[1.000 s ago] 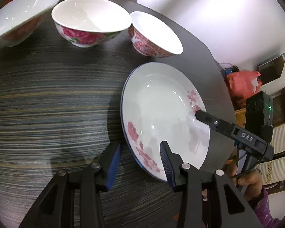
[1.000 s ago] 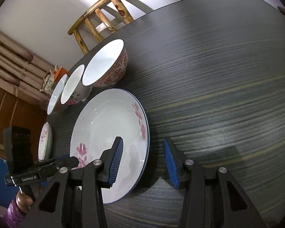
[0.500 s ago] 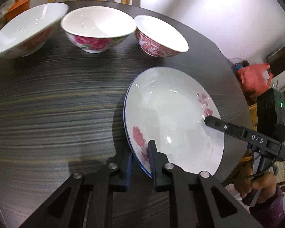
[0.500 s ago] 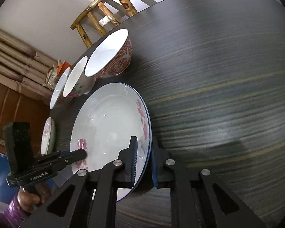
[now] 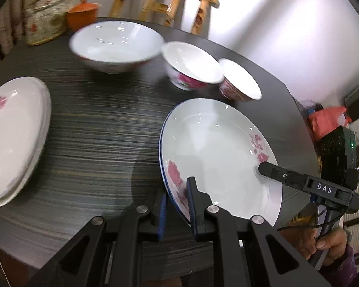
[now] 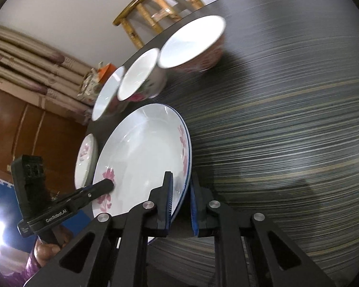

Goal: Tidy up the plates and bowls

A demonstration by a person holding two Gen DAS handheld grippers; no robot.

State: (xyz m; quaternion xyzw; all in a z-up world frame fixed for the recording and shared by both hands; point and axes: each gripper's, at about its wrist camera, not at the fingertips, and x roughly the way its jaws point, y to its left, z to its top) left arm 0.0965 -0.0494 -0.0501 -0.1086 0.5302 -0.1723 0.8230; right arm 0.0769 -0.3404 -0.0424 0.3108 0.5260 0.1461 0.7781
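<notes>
A white deep plate with pink flowers and a blue rim (image 5: 215, 148) is held off the dark striped table (image 5: 95, 129) by both grippers. My left gripper (image 5: 177, 201) is shut on its near rim. My right gripper (image 6: 181, 198) is shut on the opposite rim; the plate also shows in the right wrist view (image 6: 143, 157). A stack of white flowered plates (image 5: 12, 138) lies at the left, also seen in the right wrist view (image 6: 85, 160). Three bowls stand in a row behind: a large white one (image 5: 114, 45), a flowered one (image 5: 191, 71) and a red patterned one (image 5: 239, 83).
A wooden chair (image 5: 165, 7) stands behind the table. A flowered teapot (image 5: 45, 21) and an orange pot (image 5: 82, 16) sit at the table's far left edge. A red bag (image 5: 328, 122) lies on the floor to the right.
Both grippers closed on the plate's rims and lifted it. The view has swung left, bringing the plate stack, teapot and chair into sight.
</notes>
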